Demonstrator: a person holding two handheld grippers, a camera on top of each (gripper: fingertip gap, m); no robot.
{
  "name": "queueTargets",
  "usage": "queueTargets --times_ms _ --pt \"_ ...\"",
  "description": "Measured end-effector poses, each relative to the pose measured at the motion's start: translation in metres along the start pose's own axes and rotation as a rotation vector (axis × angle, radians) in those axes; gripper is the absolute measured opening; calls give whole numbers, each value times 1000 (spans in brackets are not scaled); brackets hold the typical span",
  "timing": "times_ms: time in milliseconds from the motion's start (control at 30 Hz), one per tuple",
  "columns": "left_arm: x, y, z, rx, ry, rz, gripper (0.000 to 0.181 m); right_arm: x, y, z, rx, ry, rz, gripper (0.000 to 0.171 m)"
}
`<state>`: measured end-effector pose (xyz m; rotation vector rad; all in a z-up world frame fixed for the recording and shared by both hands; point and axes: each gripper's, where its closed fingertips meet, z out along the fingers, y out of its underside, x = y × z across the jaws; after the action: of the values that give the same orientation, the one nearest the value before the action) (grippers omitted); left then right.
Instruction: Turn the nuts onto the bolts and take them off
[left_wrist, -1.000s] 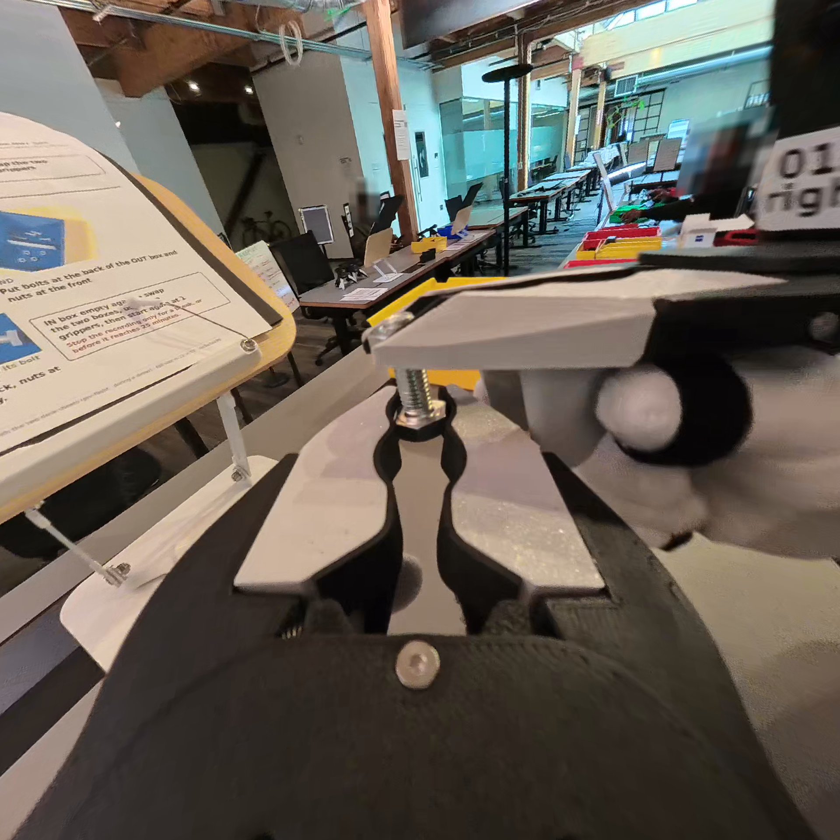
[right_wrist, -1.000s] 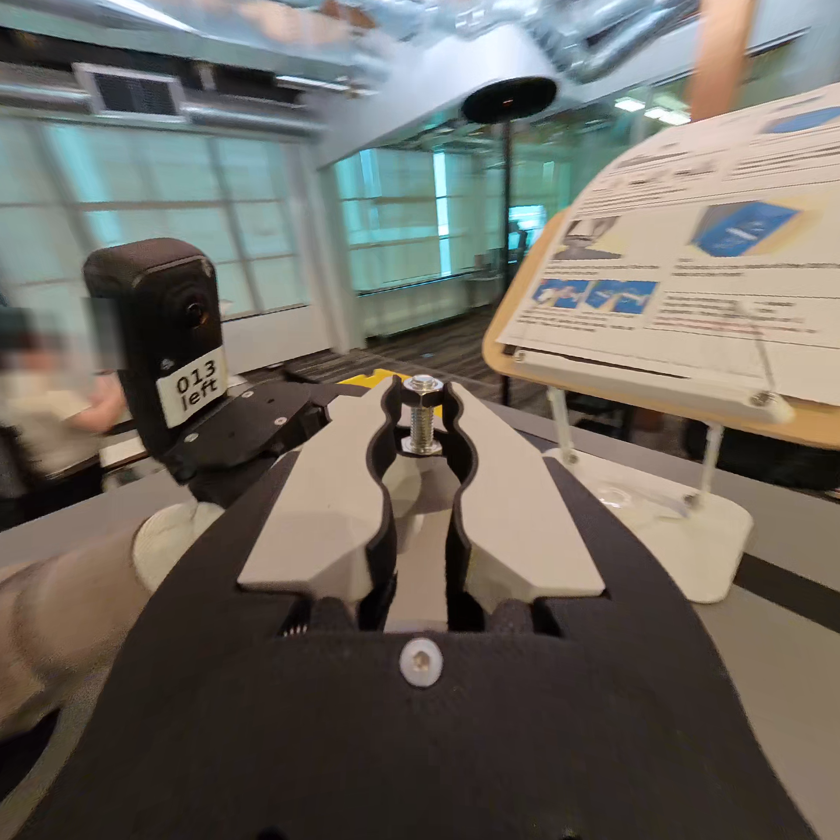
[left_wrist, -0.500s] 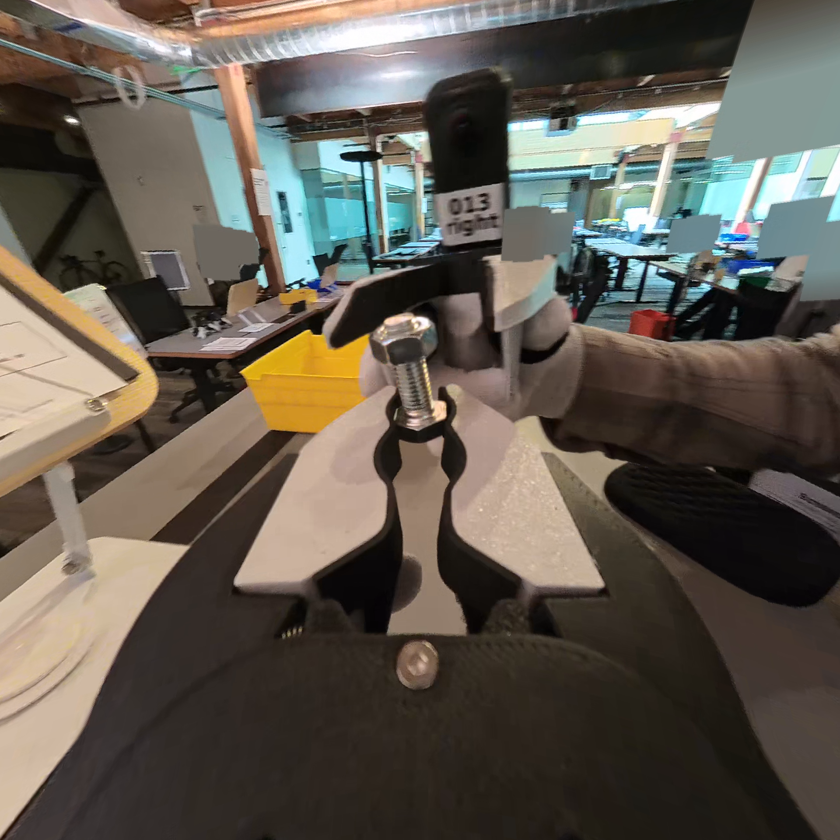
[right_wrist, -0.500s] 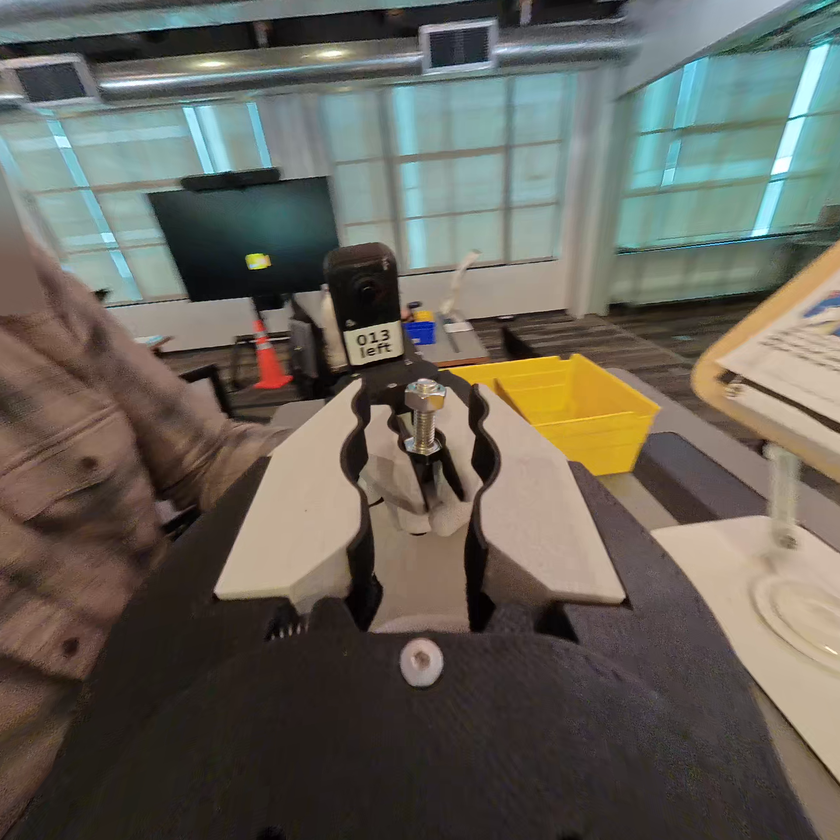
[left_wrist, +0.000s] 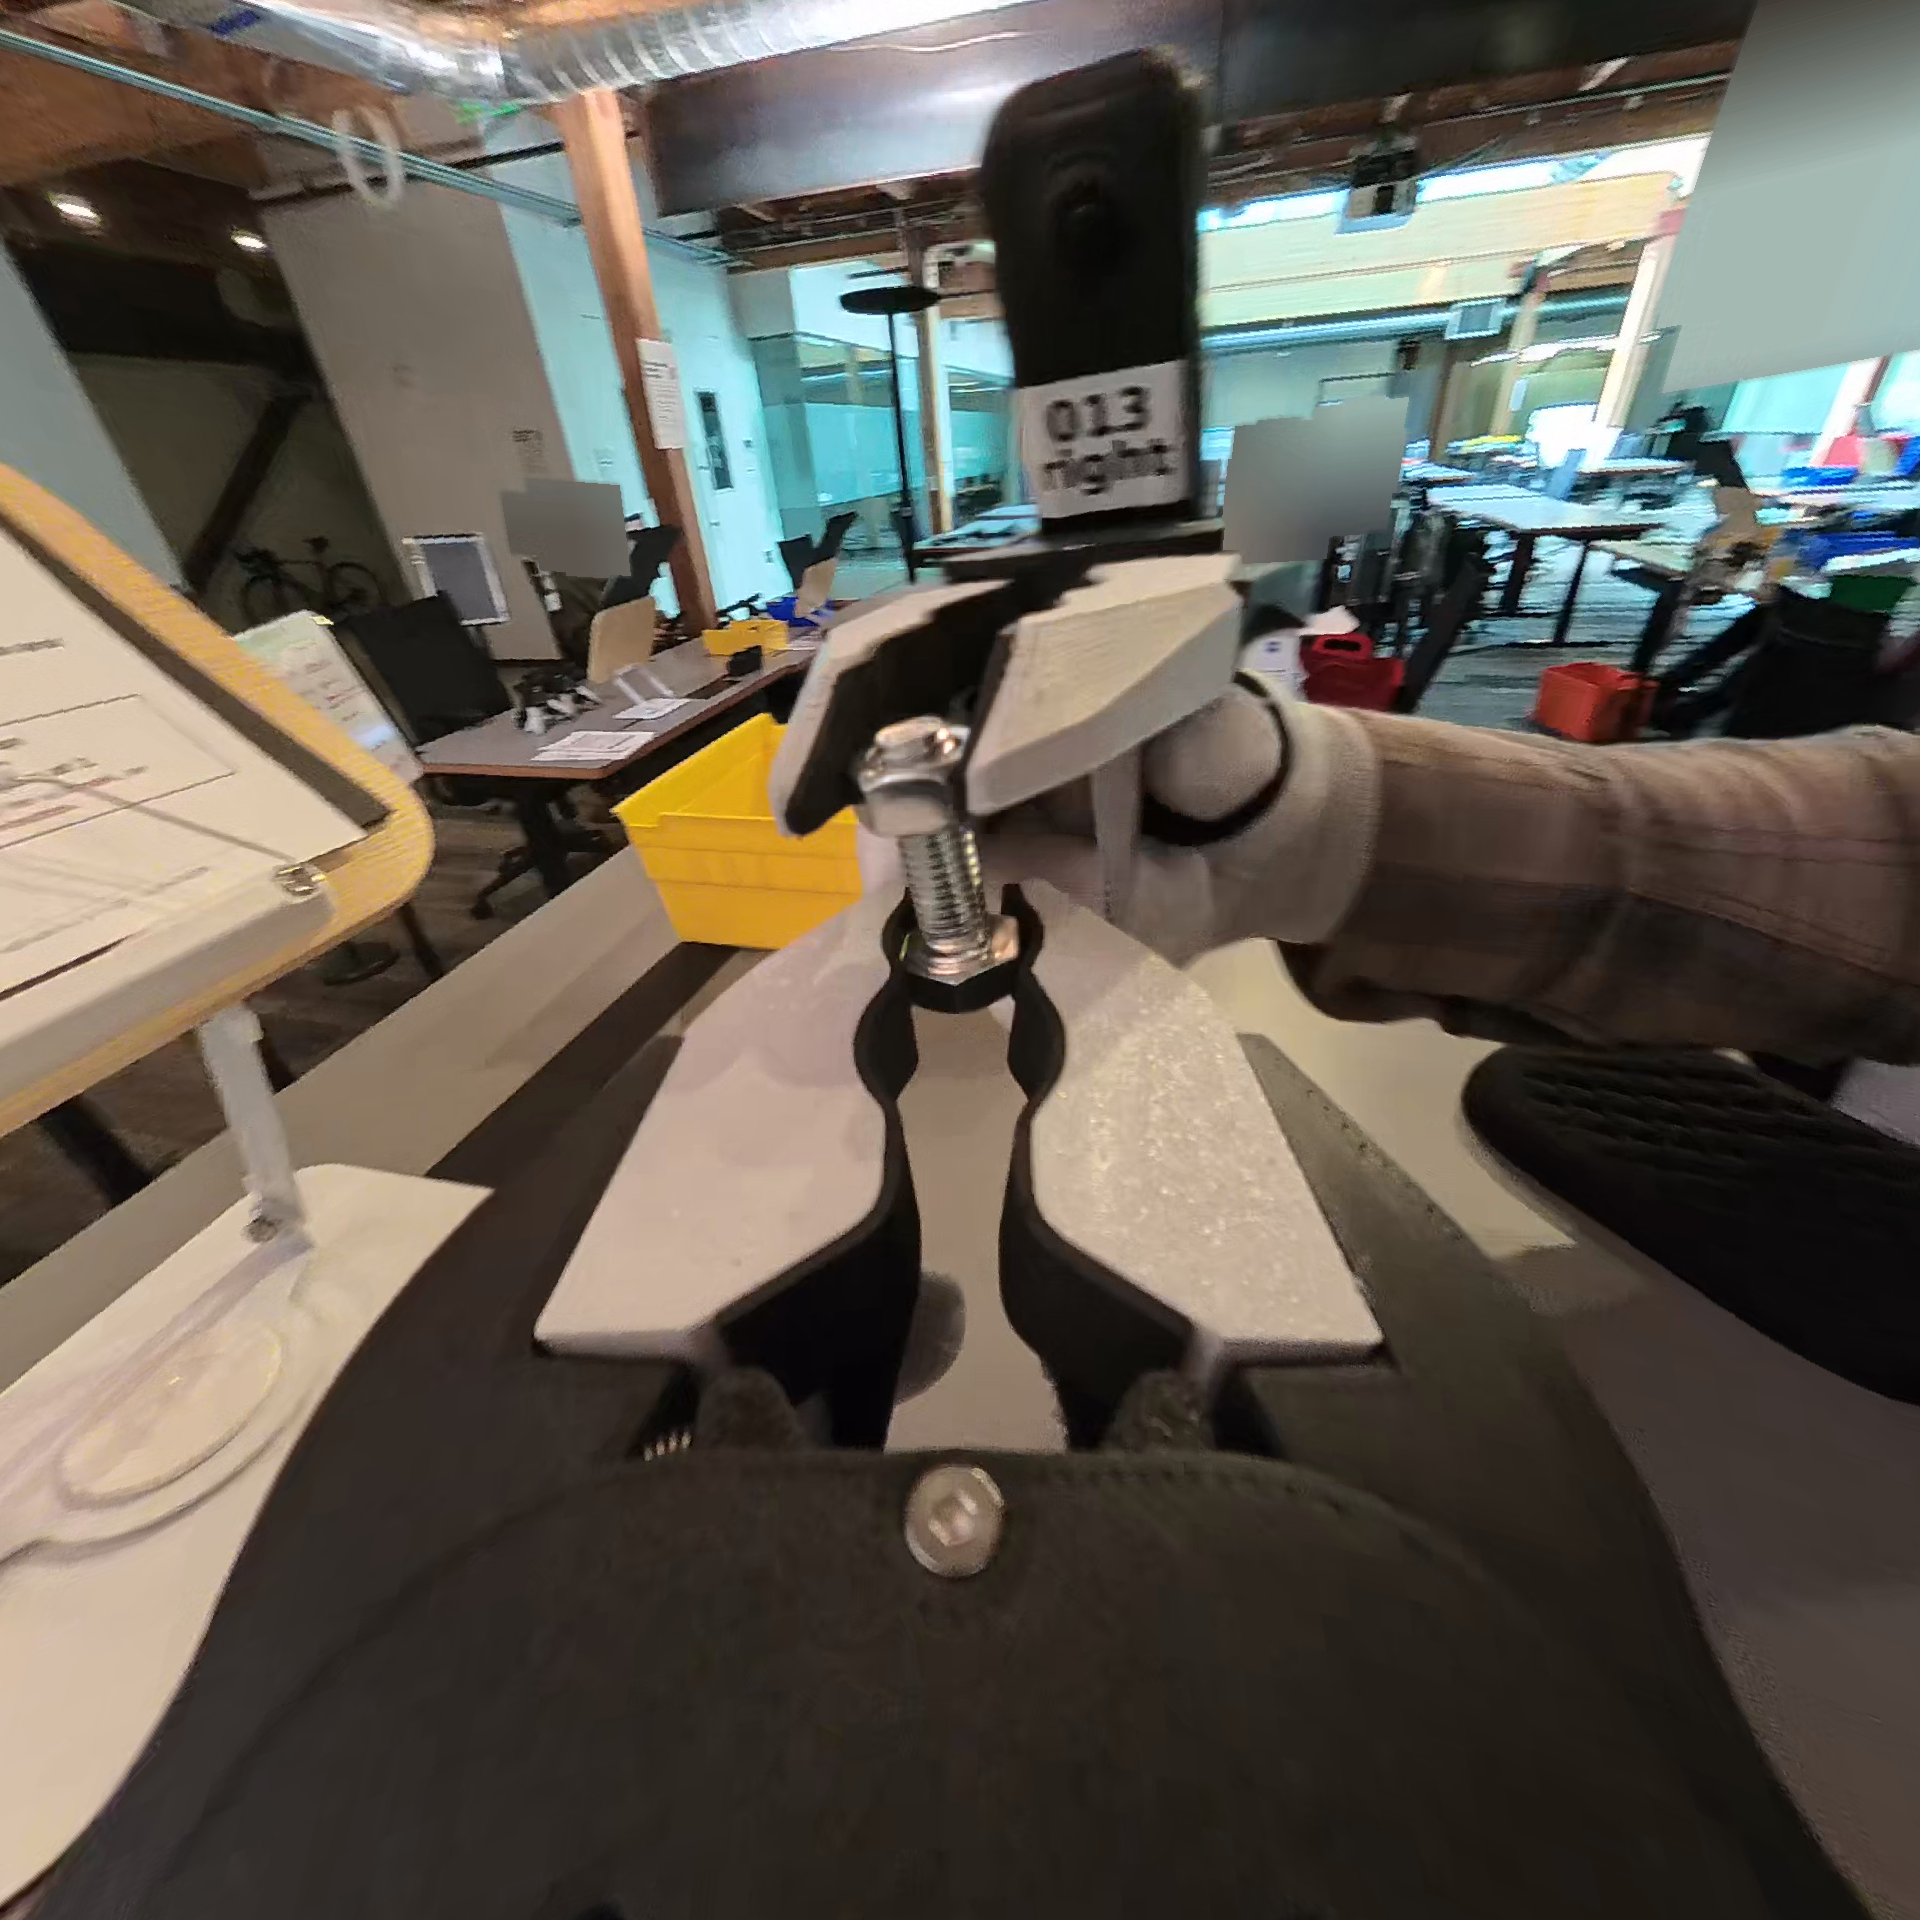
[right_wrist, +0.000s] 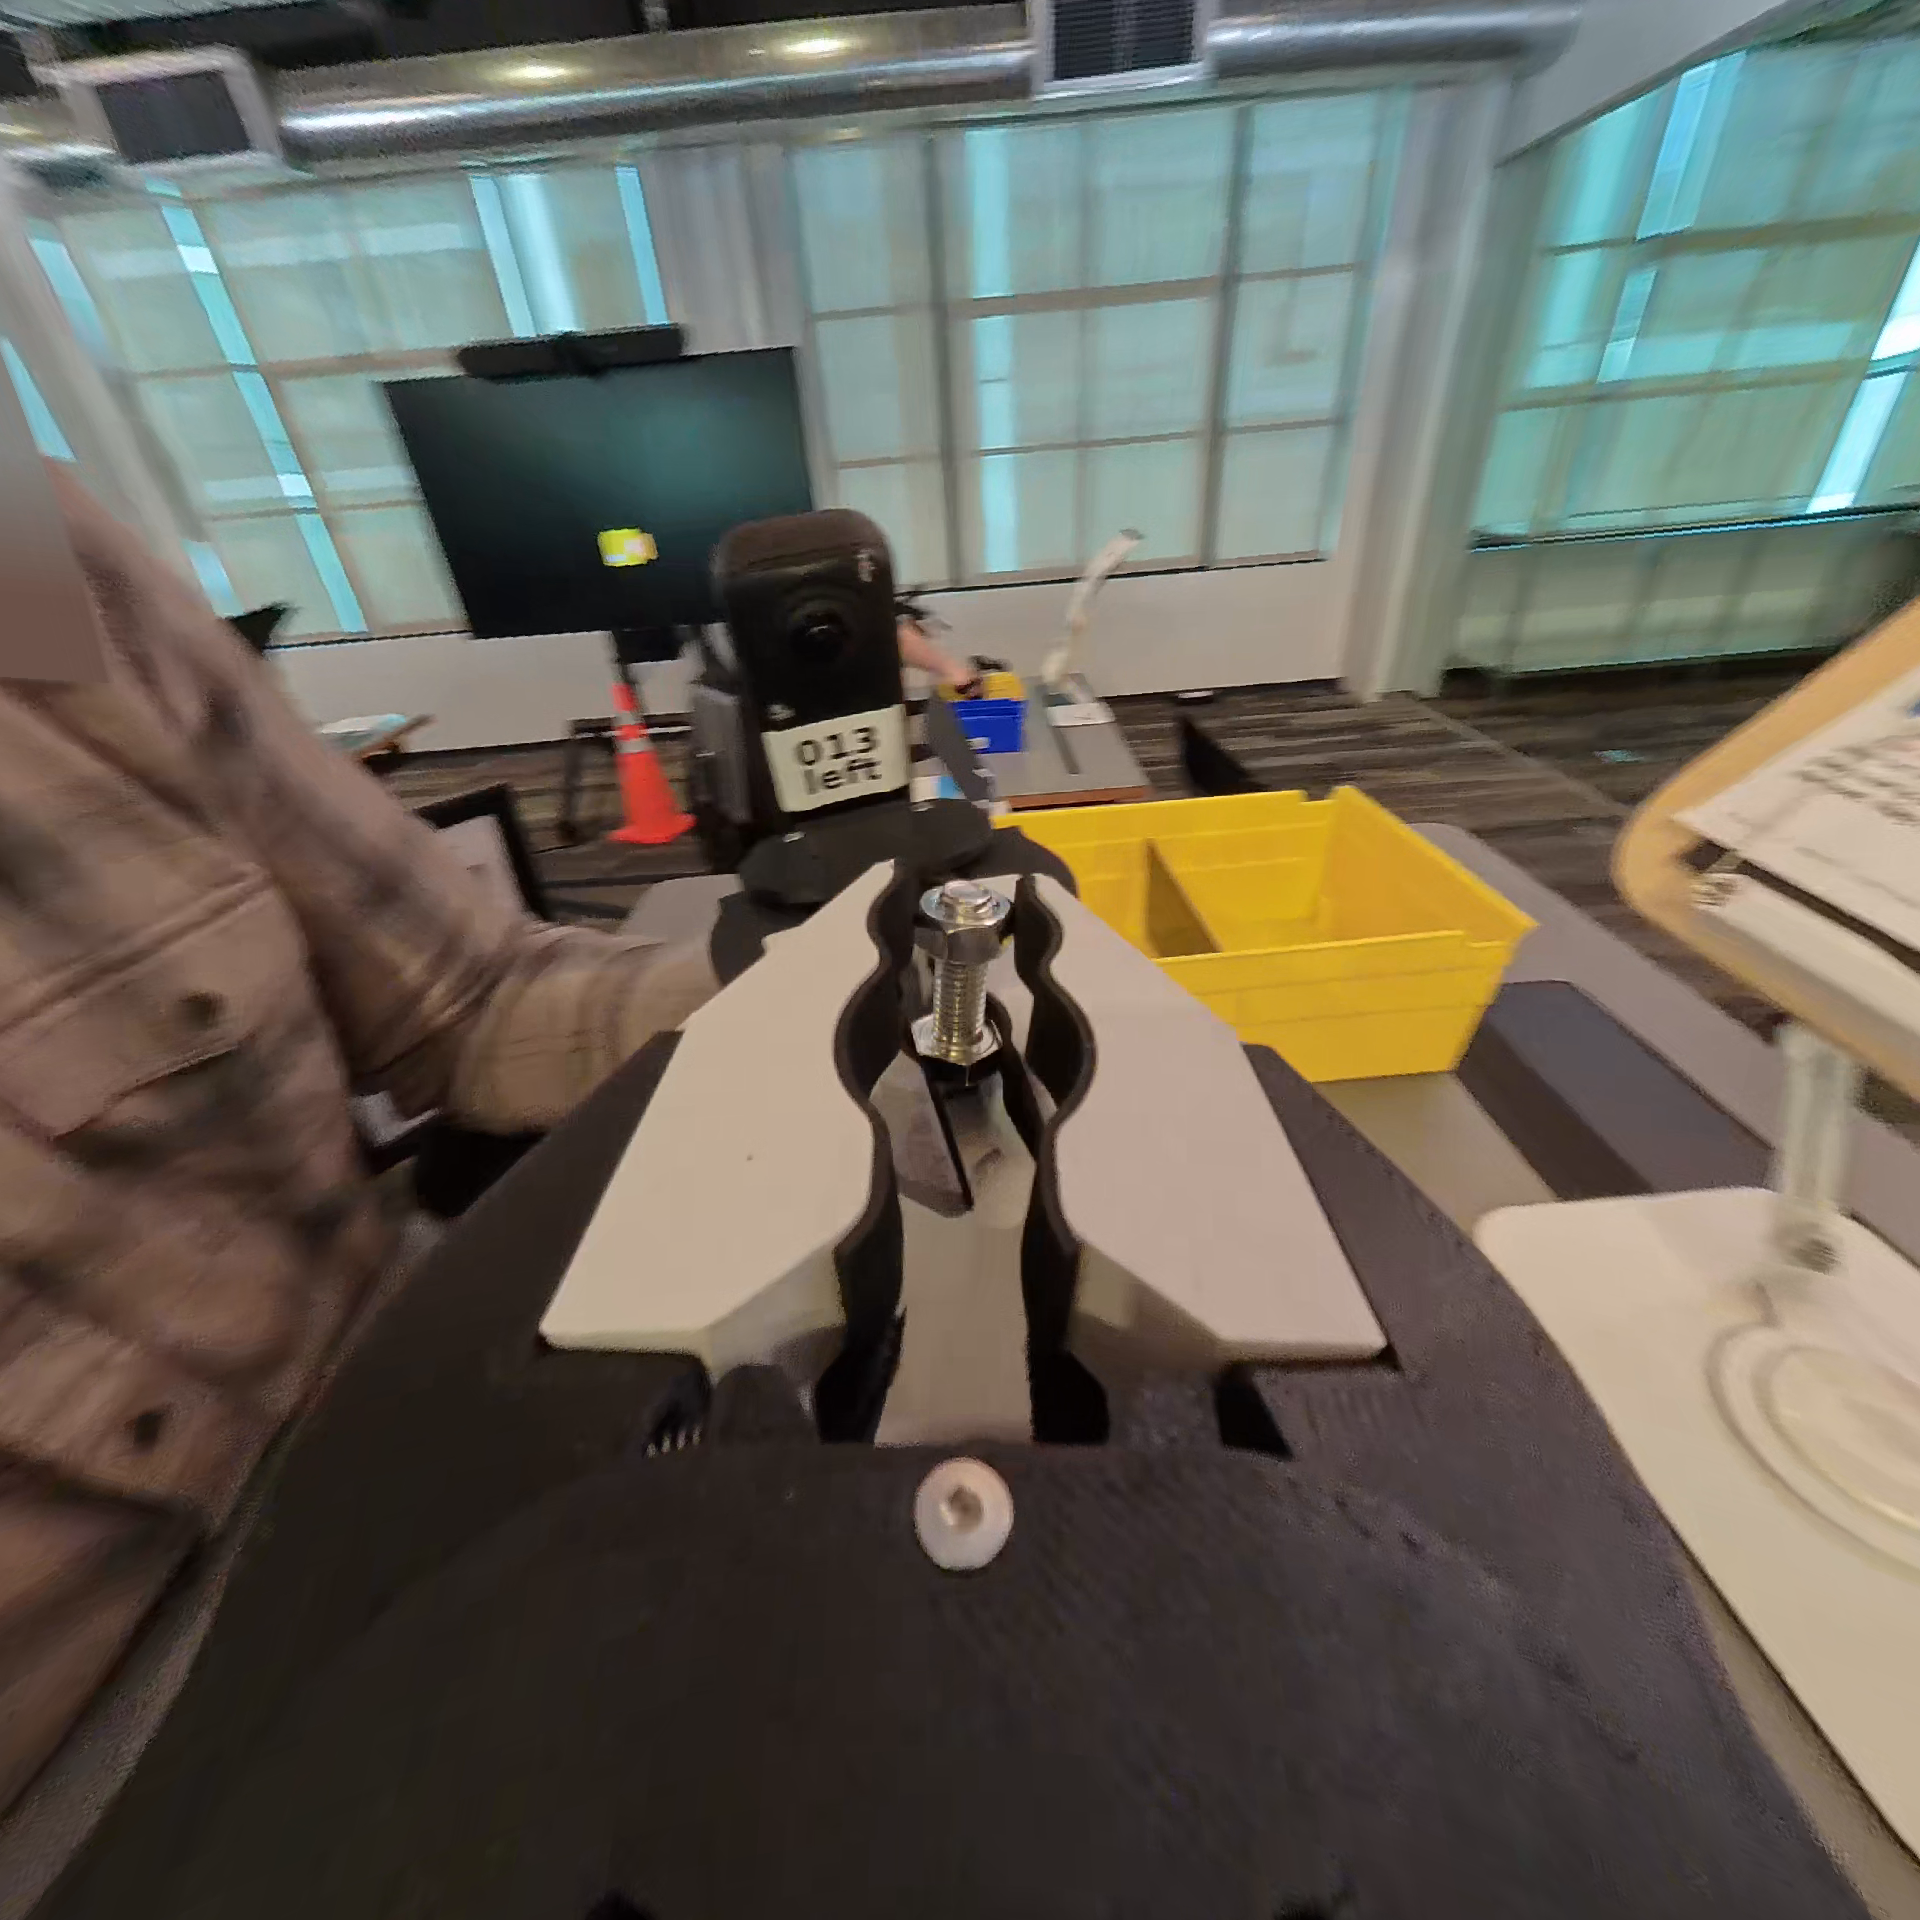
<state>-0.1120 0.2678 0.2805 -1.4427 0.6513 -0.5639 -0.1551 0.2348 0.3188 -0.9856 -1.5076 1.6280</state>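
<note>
Left gripper (left_wrist: 957, 961), grey fingers with black wavy inner pads, clamped at its tips on a silver hex nut (left_wrist: 958, 954). The nut sits low on the threaded shank of a silver hex-head bolt (left_wrist: 933, 852), which stands roughly upright, held above the grey tabletop (left_wrist: 499, 1029).

Right gripper (right_wrist: 966, 920), same build, meets it from the opposite side. Its jaws stand either side of the bolt head with little gap; whether they actually pinch the head cannot be told from either view. In the right wrist view the nut (right_wrist: 956, 1034) shows well below the head, bare thread between them.

A white-gloved hand (left_wrist: 1210, 831) in a plaid sleeve carries the right gripper.

Yellow plastic divided bin (right_wrist: 1299, 935) sits on the table just behind the grippers. A wooden-backed instruction sheet on a clear stand (left_wrist: 156, 831) stands to the left gripper's left side.
</note>
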Motion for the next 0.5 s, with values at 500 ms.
queueTargets --times_ms 500 --pt "-17 11 2 -53 -133 45 14 22 -5 -9 77 590 -109 48"
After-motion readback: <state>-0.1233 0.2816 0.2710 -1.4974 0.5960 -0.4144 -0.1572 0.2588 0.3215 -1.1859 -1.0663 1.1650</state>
